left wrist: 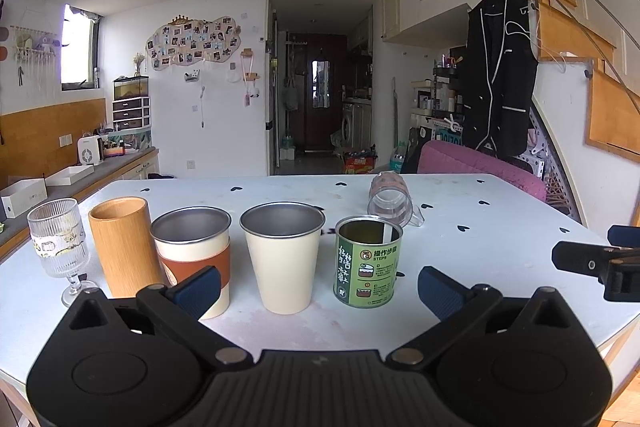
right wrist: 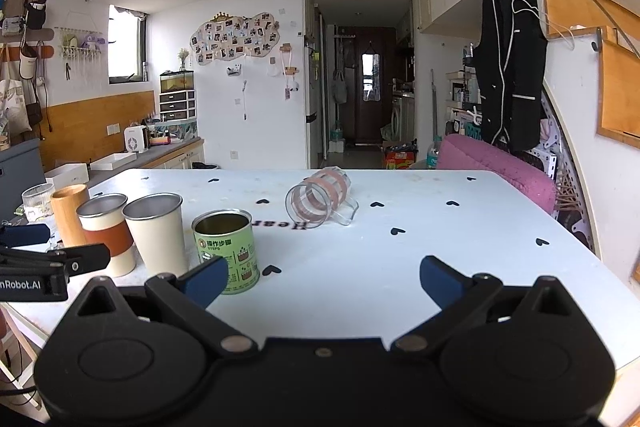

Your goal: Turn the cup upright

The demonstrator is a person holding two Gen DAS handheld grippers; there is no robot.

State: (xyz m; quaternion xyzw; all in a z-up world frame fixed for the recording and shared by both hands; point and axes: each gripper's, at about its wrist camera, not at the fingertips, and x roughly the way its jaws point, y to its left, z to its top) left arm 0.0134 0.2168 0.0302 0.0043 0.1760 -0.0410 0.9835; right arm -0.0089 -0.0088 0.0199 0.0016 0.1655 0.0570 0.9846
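Clear plastic cup [right wrist: 318,201]: lies on its side with pink bands around its wall, mouth turned toward the lower left of the right wrist view and handle resting on the counter at its right; in the left wrist view it sits right of centre, behind the green tin.
Counter [right wrist: 400,267]: white top with small black hearts; its far edge crosses the middle of both views and its right edge runs down toward the lower right of the frame.
Open room: bare counter surrounds the cup on all sides; the widest free stretch lies in the centre and right of the right wrist view, between the gripper fingers and the cup.
Row of vessels: ribbed glass goblet [left wrist: 60,243], bamboo cup [left wrist: 126,247], sleeved steel cup [left wrist: 194,255], cream steel cup [left wrist: 282,259] and green tin [left wrist: 368,261] stand upright side by side across the left and centre of the left wrist view, well apart from the lying cup.
Left gripper [left wrist: 320,291]: released, blue-padded fingers spread wide and holding nothing; it is level above the near counter edge, facing the cream steel cup and the green tin.
Right gripper [right wrist: 324,281]: released, fingers spread wide and holding nothing; it is level above the near edge, aimed at the bare counter before the lying cup, with the green tin just behind its left finger.
Pink chair [right wrist: 500,163]: stands beyond the far right counter edge.
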